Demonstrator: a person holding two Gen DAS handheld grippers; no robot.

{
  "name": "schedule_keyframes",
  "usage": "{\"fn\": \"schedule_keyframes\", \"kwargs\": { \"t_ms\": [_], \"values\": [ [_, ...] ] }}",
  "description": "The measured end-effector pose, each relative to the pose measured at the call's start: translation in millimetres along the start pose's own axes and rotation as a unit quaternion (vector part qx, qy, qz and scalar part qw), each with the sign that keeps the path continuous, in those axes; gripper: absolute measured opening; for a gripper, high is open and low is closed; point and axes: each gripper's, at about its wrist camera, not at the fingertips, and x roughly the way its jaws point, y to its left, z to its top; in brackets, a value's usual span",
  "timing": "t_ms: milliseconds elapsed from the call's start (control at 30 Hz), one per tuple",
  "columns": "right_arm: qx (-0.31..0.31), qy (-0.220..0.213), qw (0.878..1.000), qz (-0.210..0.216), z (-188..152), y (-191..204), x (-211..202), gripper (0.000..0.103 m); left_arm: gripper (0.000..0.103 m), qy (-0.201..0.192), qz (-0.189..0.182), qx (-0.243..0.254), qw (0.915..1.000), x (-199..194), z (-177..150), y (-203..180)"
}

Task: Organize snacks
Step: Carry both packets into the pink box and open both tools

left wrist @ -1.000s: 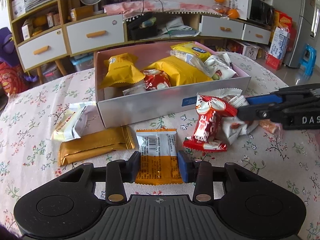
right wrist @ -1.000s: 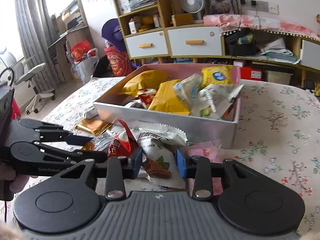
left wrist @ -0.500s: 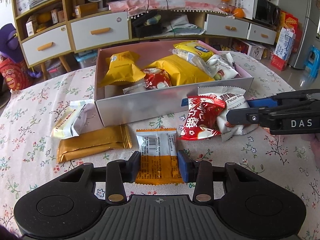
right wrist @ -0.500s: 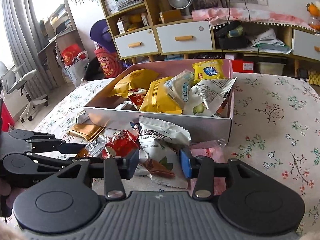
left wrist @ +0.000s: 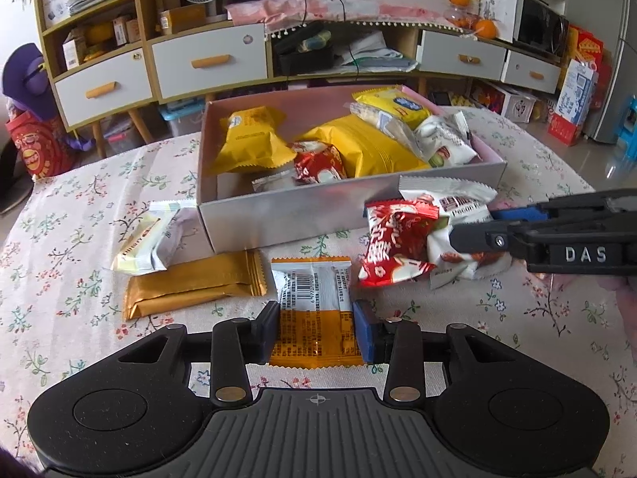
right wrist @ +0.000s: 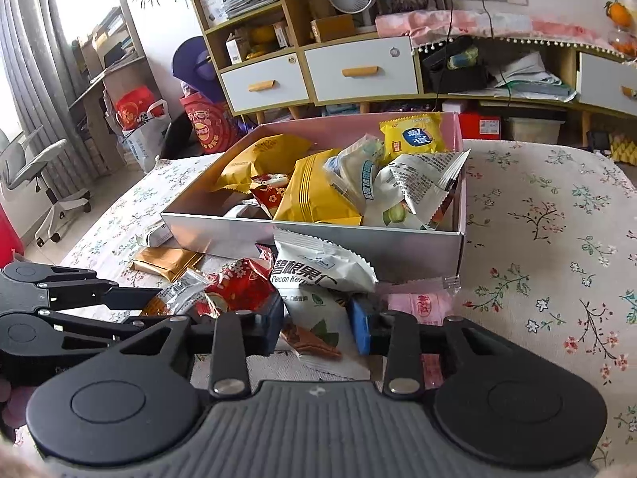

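Floral tablecloth (left wrist: 59, 239) carried the box (left wrist: 318, 215), half filled. At its three o'clock, the right claw (right wrist: 318, 324), clamped on the pecan pack (right wrist: 318, 279), had sunk lower than a second before. Left claw (left wrist: 314, 328) stayed around the orange pack (left wrist: 312, 306), grip unclear.

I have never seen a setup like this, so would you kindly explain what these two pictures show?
A person holds two hand-held grippers, each with a fisheye camera looking along its jaws. One picture is from the left gripper, whose jaws straddle an orange-and-white snack packet lying on the flowered tablecloth. The other is from the right gripper, jaws either side of a white pecan packet. Nearby lie a red packet, a gold bar and a box of snacks.
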Motion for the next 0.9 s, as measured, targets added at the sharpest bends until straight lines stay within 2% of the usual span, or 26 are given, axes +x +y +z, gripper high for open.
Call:
{"fn": "schedule_keyframes", "kwargs": {
  "t_ms": [167,500,900],
  "values": [
    [-0.014,0.001,1.000,0.005,-1,3,-7,0.029,0.036,-0.010,-0.001,-0.007,0.9999,-8,4,2],
    [-0.014,-0.026,1.000,0.003,6,9,-25,0.029,0.036,-0.027,-0.003,-0.018,0.9995,-21,11,3],
    [-0.005,-0.065,0.998,-0.027,26,5,-32,0.029,0.036,-0.052,-0.001,-0.047,0.9976,-30,33,8]
  ]
}}
